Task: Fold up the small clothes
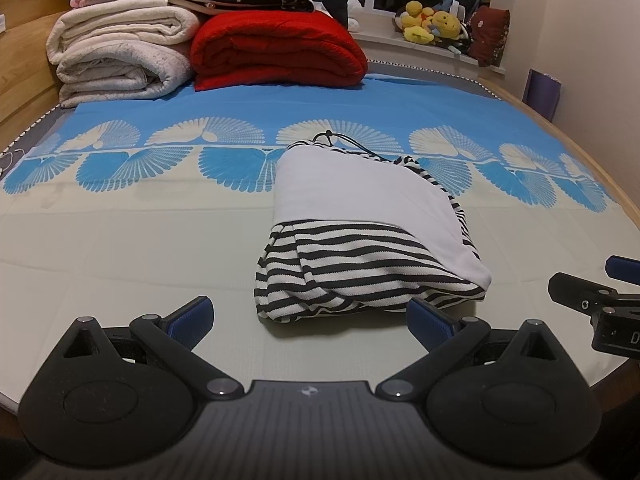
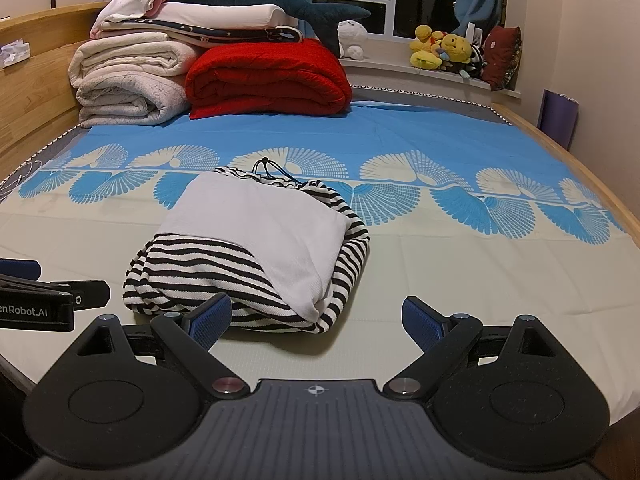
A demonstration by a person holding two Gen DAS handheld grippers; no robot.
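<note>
My left tongs (image 1: 310, 322) and right tongs (image 2: 316, 320) both stand apart and empty near the bed's near edge, because the striped garment (image 1: 360, 236) lies already folded.

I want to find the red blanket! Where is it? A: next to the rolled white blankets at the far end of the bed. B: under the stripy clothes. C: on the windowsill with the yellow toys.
A: the red blanket lies beside the white blankets on the bed.
</note>
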